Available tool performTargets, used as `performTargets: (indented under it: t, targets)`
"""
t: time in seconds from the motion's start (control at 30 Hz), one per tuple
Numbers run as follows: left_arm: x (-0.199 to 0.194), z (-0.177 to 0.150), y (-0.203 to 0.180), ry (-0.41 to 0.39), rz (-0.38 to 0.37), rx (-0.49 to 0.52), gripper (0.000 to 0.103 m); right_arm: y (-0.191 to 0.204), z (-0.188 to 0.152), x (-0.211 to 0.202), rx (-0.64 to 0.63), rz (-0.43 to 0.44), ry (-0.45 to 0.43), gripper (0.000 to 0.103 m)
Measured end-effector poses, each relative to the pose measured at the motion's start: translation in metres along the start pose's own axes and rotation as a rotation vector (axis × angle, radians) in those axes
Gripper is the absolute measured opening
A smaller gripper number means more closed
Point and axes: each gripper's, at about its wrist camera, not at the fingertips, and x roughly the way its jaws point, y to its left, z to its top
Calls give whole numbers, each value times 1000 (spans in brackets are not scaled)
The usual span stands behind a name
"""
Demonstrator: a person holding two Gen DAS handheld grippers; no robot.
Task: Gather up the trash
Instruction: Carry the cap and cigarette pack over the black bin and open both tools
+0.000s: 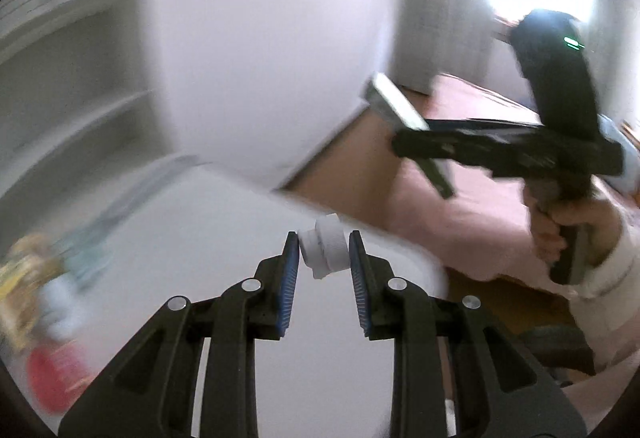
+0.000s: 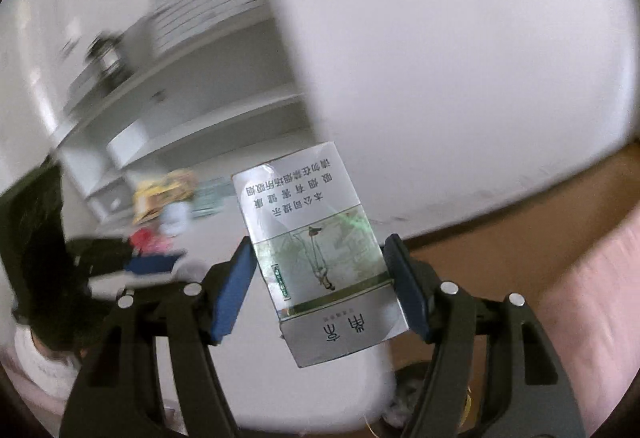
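1 white bottle cap (image 1: 323,252) sits low in the middle of the left view, clamped between the left tongs (image 1: 324,258). 1 cigarette pack (image 2: 320,250) sits at the center of the right view, upside down, clamped between the right tongs (image 2: 320,270). At the left, 1 blurred heap of litter (image 2: 164,210) lies on the white counter (image 2: 224,222), with shelves (image 2: 192,86) above.

A blurred heap of yellow, pale-blue and red litter (image 1: 44,298) crowds the white tabletop's (image 1: 208,222) near-left edge; bare surface spreads beyond it. White shelving (image 1: 76,78) walls the far left; a pink bed (image 1: 460,218) flanks the right.
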Motion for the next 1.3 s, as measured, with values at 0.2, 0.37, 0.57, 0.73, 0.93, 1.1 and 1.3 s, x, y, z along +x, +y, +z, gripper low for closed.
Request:
performTargets:
  t: [0.2, 0.37, 0.57, 0.73, 0.93, 1.1, 1.3]
  targets:
    - [76, 4, -132, 87, -242, 144, 25, -129, -57, -25, 261, -124, 64, 65]
    - [155, -36, -194, 228, -285, 205, 25, -220, -135, 1, 511, -144, 179, 65]
    - [282, -97, -191, 510, -186, 183, 25, -263, -207, 77, 672, -71, 419, 65]
    - [337, -135, -157, 651, -122, 103, 25, -266, -248, 116, 764, -44, 536, 65]
    - [354, -141, -117, 696, -119, 44, 24, -266, -261, 127, 820, -17, 550, 64]
    - [342, -143, -129, 697, -129, 32, 25, -265, -265, 132, 876, -3, 551, 64]
    - [339, -144, -131, 691, -134, 27, 25, -257, -264, 142, 898, 28, 570, 66]
